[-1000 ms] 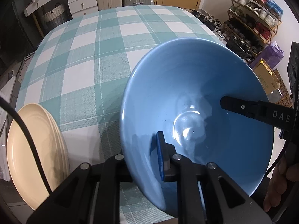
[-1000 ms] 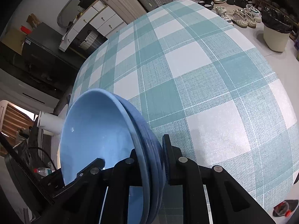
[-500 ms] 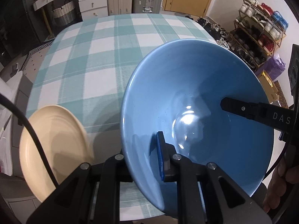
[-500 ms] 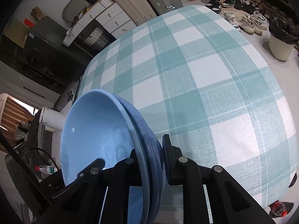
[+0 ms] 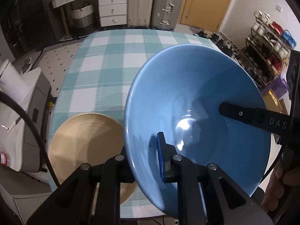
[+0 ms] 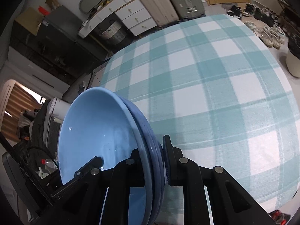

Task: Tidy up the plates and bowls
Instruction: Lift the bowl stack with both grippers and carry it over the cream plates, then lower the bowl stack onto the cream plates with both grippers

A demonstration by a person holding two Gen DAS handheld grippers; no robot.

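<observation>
The left gripper (image 5: 144, 155) is clamped on the near rim of the stacked blue bowls (image 5: 198, 116), and the right gripper (image 6: 150, 161) pinches the opposite rim, so both carry the nested stack tilted above the near edge of the checked table (image 6: 215, 75). The cream plate (image 5: 84, 142) lies on the cloth just left of the bowls. This looks like the carrying step; the next move calls for levelling the stack, lowering it to a bare spot beside the plate, and only then letting both grips go.
</observation>
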